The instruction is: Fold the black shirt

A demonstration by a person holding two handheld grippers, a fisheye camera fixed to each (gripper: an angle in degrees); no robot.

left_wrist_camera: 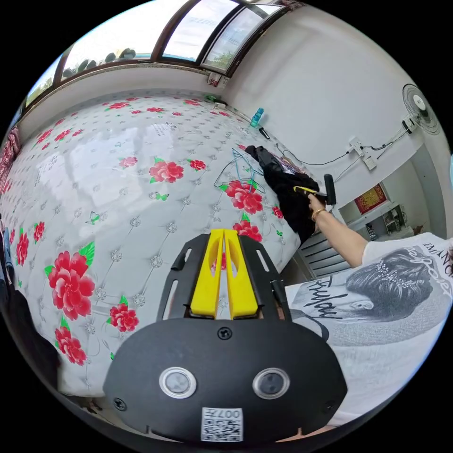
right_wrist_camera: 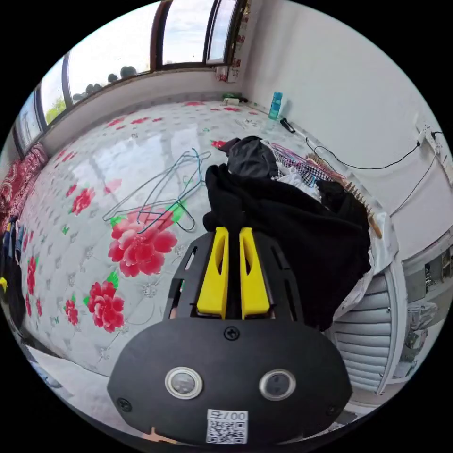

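The black shirt (right_wrist_camera: 292, 226) lies crumpled on top of a clothes pile at the bed's corner by the wall. My right gripper (right_wrist_camera: 233, 232) is shut on a bunched fold of it, with dark cloth running between the yellow jaws. In the left gripper view the same shirt (left_wrist_camera: 288, 198) is a dark heap at the bed's far corner, and a person's hand holds the right gripper (left_wrist_camera: 306, 190) against it. My left gripper (left_wrist_camera: 224, 233) hovers over the flowered sheet with its yellow jaws pressed together and nothing between them.
Wire hangers (right_wrist_camera: 160, 198) lie on the flowered mattress (left_wrist_camera: 118, 188) beside the pile. A grey garment (right_wrist_camera: 250, 158) and checked cloth (right_wrist_camera: 306, 172) sit behind the shirt. A blue bottle (right_wrist_camera: 275, 104) stands by the wall, a radiator (right_wrist_camera: 368, 311) below the corner. The person's white T-shirt (left_wrist_camera: 377, 306) is close right.
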